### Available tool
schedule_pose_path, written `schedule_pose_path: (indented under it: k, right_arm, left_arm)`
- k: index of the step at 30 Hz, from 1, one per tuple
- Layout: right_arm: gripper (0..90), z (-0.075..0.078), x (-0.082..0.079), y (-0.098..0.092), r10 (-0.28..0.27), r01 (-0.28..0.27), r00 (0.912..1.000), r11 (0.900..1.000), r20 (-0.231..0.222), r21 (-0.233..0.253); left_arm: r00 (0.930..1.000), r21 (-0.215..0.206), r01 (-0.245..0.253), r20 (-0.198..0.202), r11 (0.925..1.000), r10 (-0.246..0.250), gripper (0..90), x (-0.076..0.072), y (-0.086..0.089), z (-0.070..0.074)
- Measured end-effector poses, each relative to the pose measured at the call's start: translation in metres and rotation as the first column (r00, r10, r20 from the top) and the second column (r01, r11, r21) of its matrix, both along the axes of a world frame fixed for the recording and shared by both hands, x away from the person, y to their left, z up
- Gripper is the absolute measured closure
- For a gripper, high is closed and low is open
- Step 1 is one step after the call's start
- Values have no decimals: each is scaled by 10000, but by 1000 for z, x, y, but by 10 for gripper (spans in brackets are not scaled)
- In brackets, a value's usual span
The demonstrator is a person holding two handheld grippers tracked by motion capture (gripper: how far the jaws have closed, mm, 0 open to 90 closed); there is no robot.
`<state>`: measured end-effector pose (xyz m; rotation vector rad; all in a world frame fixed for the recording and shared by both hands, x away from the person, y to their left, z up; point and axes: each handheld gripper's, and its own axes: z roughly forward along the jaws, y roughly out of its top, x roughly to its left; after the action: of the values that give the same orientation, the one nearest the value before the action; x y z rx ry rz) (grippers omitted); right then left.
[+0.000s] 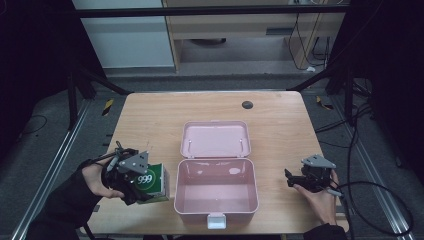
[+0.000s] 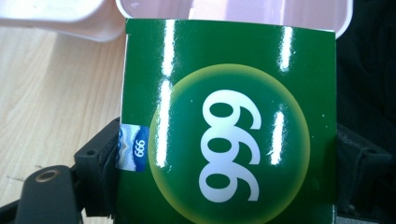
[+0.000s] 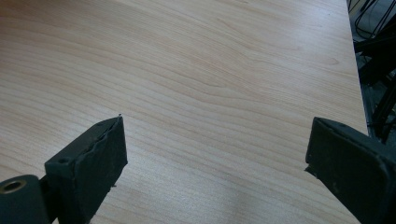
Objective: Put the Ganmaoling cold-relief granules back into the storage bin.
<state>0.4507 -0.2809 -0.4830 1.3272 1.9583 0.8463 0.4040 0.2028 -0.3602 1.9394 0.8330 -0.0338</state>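
A green carton marked "999" (image 1: 151, 182) stands near the table's front left, just left of an open pink box (image 1: 216, 186). My left gripper (image 1: 131, 181) is shut on that carton; in the left gripper view the green carton (image 2: 229, 126) sits squeezed between both black jaws, with the pink box's rim (image 2: 233, 11) right behind it. The pink box is empty, its lid (image 1: 215, 138) folded back flat on the table. My right gripper (image 1: 294, 179) rests at the front right, jaws wide apart over bare wood (image 3: 215, 93), holding nothing.
A small dark round disc (image 1: 247, 104) lies near the table's far edge. The box's white latch (image 1: 216, 220) juts toward the front edge. Cables trail off the right side of the table (image 1: 280, 125). Metal rails run along both sides on the floor.
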Motion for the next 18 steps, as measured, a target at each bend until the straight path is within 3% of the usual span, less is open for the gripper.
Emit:
schedule_pose_path:
  k: [18]
  right_arm:
    - [54,0,0,0,-6,6,10000,10000,9,-35]
  left_arm:
    - [9992,84,392,42,9992,-393,144,-3,-7,34]
